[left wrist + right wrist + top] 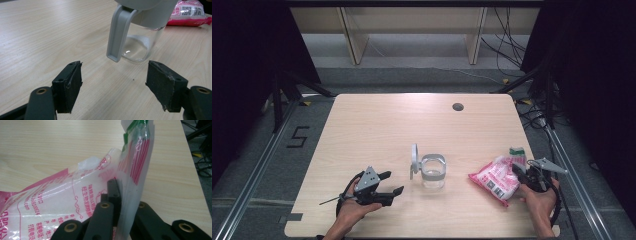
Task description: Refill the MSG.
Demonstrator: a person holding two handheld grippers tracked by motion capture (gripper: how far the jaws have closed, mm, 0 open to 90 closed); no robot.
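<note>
The wooden table (377, 125) carries everything; near its right edge lies a pink and white bag (498, 178), its top flap standing up with a green strip; at the middle stands a clear glass jar (433, 172) with a grey lid hinged open beside it; the right gripper (523, 172) has its jaws clamped together on the bag's upper film, which passes between them; the left gripper (393, 184) rests low on the table just left of the jar, jaws wide apart with nothing between them.
</note>
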